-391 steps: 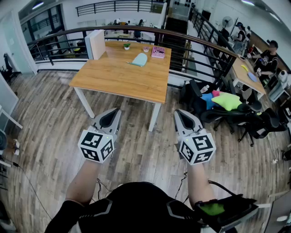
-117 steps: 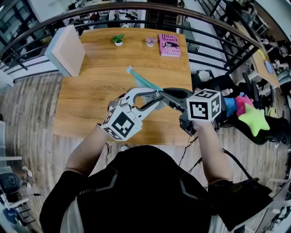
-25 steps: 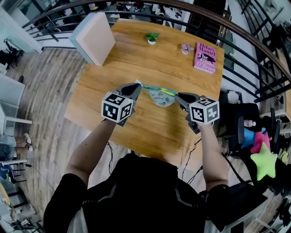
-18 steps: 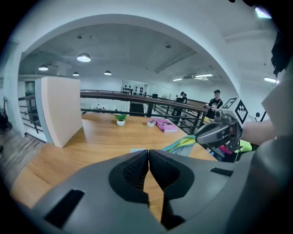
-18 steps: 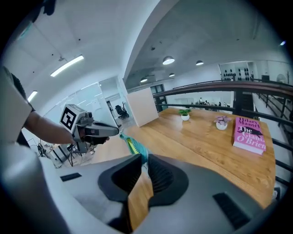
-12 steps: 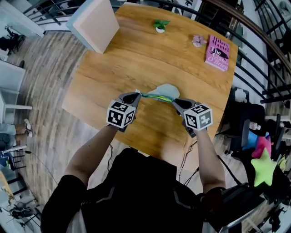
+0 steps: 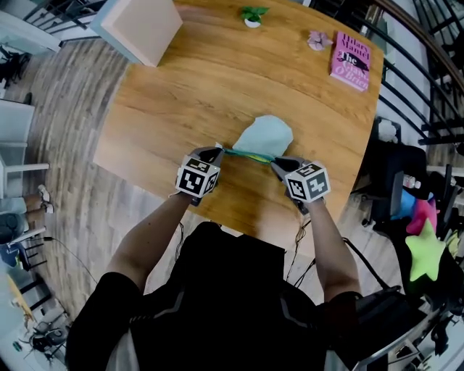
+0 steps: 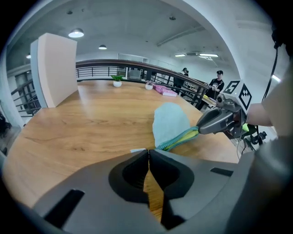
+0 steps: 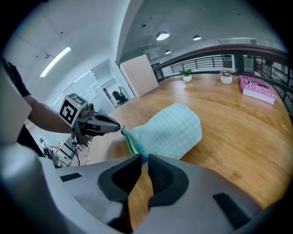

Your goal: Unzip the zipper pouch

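The light teal zipper pouch (image 7: 264,135) is stretched by its green-and-yellow zipper edge (image 7: 247,154) between my two grippers, low over the wooden table (image 7: 181,87). Its body spreads away from me over the tabletop. My left gripper (image 7: 217,151) is shut on the pale tab at the pouch's left end (image 8: 137,150). My right gripper (image 7: 276,163) is shut on the zipper's right end (image 9: 137,148). In the left gripper view the pouch (image 8: 170,122) runs to the right gripper (image 8: 198,131). In the right gripper view the pouch (image 9: 171,129) leads to the left gripper (image 9: 120,128).
A pink book (image 7: 350,51), a small potted plant (image 7: 252,12) and a small pink object (image 7: 317,40) sit at the table's far side. A white box (image 7: 138,22) stands at the far left corner. A black railing (image 7: 428,80) and chairs with plush toys (image 7: 420,250) are on the right.
Both grippers have come down toward the table with the pouch held taut between them. The pouch body, which hung below the zipper a second ago, now spreads over the tabletop.
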A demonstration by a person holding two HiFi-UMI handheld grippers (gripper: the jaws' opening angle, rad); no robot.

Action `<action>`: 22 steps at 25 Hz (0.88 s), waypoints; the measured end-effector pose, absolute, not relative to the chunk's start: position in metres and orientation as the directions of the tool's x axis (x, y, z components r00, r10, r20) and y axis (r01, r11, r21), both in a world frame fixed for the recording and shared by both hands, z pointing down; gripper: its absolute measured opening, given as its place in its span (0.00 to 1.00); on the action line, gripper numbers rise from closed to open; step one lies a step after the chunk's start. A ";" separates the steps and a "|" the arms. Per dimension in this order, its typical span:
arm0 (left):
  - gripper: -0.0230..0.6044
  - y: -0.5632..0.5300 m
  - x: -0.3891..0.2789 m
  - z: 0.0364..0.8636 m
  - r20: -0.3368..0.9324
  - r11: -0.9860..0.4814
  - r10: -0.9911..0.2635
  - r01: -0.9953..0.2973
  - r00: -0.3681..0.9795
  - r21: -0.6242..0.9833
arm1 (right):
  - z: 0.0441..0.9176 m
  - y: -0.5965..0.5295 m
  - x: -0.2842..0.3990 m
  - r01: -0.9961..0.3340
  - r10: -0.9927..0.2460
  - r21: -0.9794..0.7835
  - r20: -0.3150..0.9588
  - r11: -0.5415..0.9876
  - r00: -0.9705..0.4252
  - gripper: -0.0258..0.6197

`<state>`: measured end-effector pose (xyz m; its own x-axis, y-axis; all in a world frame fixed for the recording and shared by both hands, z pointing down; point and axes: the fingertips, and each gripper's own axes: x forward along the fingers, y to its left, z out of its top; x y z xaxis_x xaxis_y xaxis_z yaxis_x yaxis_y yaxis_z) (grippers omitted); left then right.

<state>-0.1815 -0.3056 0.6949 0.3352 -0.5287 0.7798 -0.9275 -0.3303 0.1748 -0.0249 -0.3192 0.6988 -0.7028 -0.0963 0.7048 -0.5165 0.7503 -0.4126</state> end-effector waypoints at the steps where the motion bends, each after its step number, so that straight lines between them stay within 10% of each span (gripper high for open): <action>1: 0.09 -0.301 -0.179 0.700 0.786 -0.339 -0.517 -0.924 0.339 0.176 | 0.704 -0.315 -0.022 -0.523 -0.091 -0.415 0.713 0.744 -0.695 0.12; 22: 0.09 -0.287 -0.173 0.717 0.770 -0.335 -0.519 -0.917 0.371 0.217 | 0.732 -0.297 -0.015 -0.630 -0.168 -0.326 0.786 0.705 -0.595 0.16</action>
